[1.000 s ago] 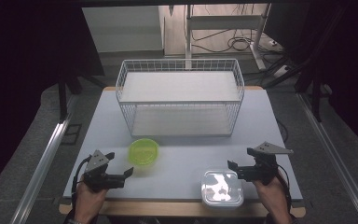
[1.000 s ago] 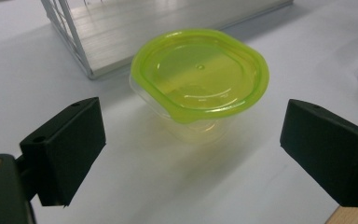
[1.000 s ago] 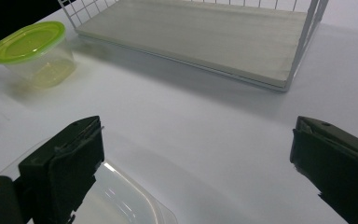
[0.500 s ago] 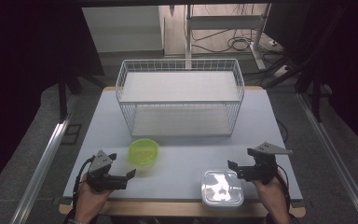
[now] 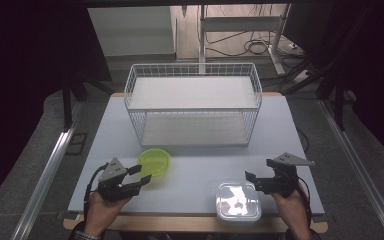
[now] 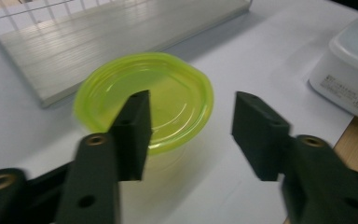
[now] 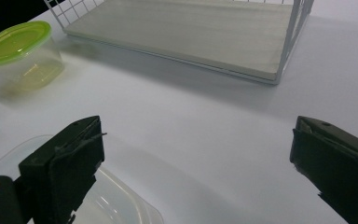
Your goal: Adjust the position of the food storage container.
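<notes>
High view: the left tongs sit in the lower left of the frame, just beside the green-lidded tub, and their jaws have just been closing. Half a second ago they stood wide; now the gap is about halved. Nothing is between them yet. In the left gripper view the tub lies beyond the tips, in the upper middle of the frame. One jaw overlaps its near rim in the picture, but I cannot tell whether it touches. The hand itself has shifted only slightly toward the tub compared with the earlier pictures.

I read this as the jaws being set to a narrower gap ahead of a grasp, perhaps to pinch the rim or the lid's edge, since the present gap looks narrower than the tub is wide. The grasp is not yet made.

The right tongs in the lower right of the high view are in the same place as before, jaws wide, holding nothing. They hang just beside the clear square box with its white lid. In the right gripper view that box shows in the lower left corner, under one jaw.

The wire basket stands in the upper middle of the table, well apart from both tubs, with nothing in it. It may be where they go.
</notes>
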`<state>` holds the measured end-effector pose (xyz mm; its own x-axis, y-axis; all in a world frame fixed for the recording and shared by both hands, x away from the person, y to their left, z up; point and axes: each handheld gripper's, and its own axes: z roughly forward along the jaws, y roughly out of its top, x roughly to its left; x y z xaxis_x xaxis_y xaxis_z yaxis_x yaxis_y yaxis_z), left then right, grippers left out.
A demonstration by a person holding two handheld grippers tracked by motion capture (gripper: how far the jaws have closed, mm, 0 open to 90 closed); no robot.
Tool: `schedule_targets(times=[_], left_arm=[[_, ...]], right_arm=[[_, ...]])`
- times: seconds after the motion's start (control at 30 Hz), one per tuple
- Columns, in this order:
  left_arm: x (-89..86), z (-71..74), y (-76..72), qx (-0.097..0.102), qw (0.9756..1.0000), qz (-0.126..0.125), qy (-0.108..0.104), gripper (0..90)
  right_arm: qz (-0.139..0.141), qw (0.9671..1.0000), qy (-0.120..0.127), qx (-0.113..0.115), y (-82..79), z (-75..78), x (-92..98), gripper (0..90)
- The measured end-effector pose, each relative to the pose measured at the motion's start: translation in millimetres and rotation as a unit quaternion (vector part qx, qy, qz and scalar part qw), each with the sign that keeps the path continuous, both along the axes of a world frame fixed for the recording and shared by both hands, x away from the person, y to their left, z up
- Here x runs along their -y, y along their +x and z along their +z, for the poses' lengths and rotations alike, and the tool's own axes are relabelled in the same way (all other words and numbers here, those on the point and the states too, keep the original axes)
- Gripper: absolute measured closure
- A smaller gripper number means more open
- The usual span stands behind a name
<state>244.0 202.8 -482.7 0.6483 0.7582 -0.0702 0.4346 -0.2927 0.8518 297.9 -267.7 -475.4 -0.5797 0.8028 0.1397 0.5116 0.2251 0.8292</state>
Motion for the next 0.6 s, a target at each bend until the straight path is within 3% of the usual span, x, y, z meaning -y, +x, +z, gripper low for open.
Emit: schedule_targets(times=[0.07,0.13,0.17,0.3,0.43,0.6], left_arm=[[8.3,0.2,5.1,0.0,0.9999,-0.006,0.013,59.3],[11.9,-0.4,9.4,-0.001,0.9999,-0.007,0.014,64.2],[12.3,-0.6,11.1,-0.004,0.9999,-0.008,0.012,71.7],[11.5,0.2,27.4,-0.022,0.9995,-0.008,-0.021,89.0],[17.5,3.2,42.0,-0.032,0.9988,-0.018,-0.031,89.8],[30.7,5.4,55.7,-0.032,0.9991,-0.022,-0.018,89.8]], right_arm=[[0.0,1.0,0.0,-0.001,0.5,-0.3,0.1,3.4],[0.001,1.0,0.0,-0.001,0.7,-0.5,0.0,3.4],[0.001,1.0,-0.002,-0.001,1.0,-0.6,-0.1,3.6],[0.003,1.0,0.0,0.002,2.4,-0.3,-0.4,3.8],[0.003,1.0,0.0,0.001,3.4,-1.3,-1.3,4.0],[0.007,1.0,-0.005,0.001,4.0,-2.0,-2.6,4.2]])
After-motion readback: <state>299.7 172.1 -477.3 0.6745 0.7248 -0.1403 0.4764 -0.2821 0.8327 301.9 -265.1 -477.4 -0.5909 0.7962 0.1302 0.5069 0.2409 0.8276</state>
